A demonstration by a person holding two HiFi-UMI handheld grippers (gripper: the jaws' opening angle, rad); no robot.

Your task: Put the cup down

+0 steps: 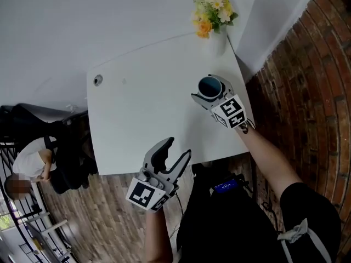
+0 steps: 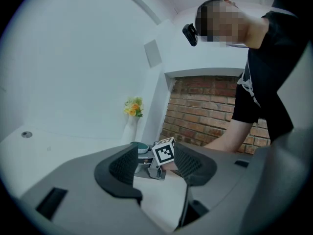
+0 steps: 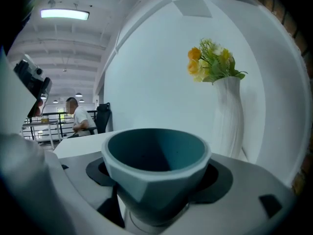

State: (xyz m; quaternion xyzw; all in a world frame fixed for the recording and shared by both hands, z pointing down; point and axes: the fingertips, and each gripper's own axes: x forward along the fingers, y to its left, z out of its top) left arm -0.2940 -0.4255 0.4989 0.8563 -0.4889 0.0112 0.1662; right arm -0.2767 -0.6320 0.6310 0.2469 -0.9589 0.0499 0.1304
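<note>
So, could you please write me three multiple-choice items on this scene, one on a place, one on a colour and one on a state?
1. Where on the table does the vase stand?
A. its middle
B. its far corner, by the brick wall
C. its near edge

2. What colour is the cup?
A. blue-green
B. red
C. yellow

3. How are the left tongs?
A. shut on the cup
B. shut on the vase
C. open, holding nothing

1 B: the head view shows it there.
2 A: the right gripper view shows it blue-green in the right tongs.
3 C: the left gripper view shows jaws apart, nothing between.
</note>
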